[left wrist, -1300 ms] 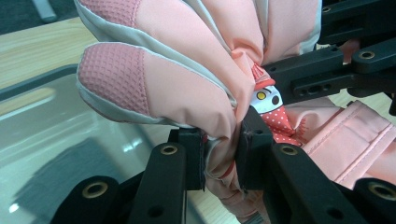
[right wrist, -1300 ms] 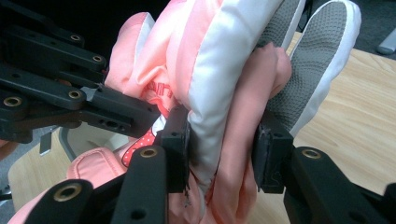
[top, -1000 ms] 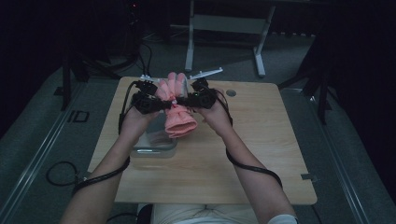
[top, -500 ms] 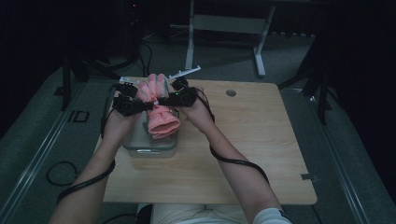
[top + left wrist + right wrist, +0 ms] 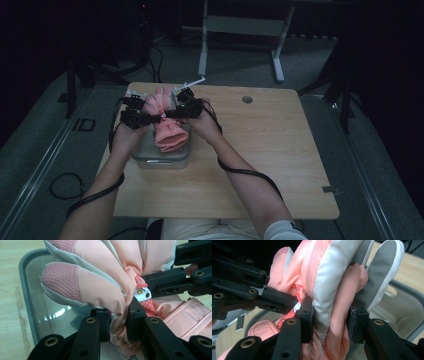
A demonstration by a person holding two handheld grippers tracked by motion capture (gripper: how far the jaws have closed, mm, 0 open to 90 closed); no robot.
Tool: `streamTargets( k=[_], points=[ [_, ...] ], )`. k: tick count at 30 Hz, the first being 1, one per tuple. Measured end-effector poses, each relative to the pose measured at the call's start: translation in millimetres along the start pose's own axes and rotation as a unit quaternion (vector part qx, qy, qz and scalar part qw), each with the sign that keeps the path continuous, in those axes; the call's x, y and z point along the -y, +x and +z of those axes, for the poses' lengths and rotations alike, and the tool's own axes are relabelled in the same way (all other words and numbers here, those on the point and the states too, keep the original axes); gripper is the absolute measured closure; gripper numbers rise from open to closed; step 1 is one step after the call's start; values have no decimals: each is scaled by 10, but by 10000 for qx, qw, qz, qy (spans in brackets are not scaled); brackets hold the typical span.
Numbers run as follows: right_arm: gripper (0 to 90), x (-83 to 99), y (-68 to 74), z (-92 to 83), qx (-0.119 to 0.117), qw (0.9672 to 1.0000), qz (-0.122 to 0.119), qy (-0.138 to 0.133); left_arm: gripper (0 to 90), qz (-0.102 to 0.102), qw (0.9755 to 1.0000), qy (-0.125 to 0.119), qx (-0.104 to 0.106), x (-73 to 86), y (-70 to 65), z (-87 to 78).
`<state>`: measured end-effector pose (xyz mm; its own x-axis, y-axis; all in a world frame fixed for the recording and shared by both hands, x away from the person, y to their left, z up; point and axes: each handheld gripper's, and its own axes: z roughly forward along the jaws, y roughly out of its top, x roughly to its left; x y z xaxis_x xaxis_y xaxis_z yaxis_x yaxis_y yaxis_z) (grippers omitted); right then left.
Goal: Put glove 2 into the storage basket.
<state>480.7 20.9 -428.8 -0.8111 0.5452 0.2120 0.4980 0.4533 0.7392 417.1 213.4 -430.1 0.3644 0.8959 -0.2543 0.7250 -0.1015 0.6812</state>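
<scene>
A pink padded glove (image 5: 167,122) with grey-white trim hangs between both grippers over a clear plastic bin (image 5: 161,157) at the table's left. My left gripper (image 5: 145,116) is shut on the glove's fabric (image 5: 100,285), its jaws pinching a fold near a small cartoon patch (image 5: 143,293). My right gripper (image 5: 175,111) is shut on a thick bunch of the glove (image 5: 329,300), with grey textured fingertips (image 5: 382,267) poking past the jaws. The glove's cuff droops toward the bin's inside. In each gripper view the other gripper's black jaws show close by.
The bin's grey rim (image 5: 25,290) and see-through floor lie right under the glove. The wooden table (image 5: 280,145) has a round cable hole (image 5: 247,99) at the back. A white strip (image 5: 192,82) sticks out past the far edge. Dark floor and a desk frame (image 5: 240,30) surround it.
Both hands have carried the glove leftward and downward, from the table's back middle to over the clear bin. The grips look unchanged.
</scene>
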Motion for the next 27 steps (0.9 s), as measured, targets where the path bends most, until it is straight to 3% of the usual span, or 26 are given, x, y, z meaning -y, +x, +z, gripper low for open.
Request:
streamTargets(
  k=[6,15,21,27],
  points=[
    [620,85,-66,161,-15,9998,94,153,752,-104,9996,232,-84,74,73,171],
    [605,246,-158,358,-143,9986,301,416,750,-271,9982,528,-17,207,152,360],
    [586,311,-209,418,-170,9979,390,488,743,-344,9979,555,-9,246,172,428],
    [515,340,-253,455,-136,9978,388,524,610,-216,9975,659,-125,256,209,472]
  ],
)
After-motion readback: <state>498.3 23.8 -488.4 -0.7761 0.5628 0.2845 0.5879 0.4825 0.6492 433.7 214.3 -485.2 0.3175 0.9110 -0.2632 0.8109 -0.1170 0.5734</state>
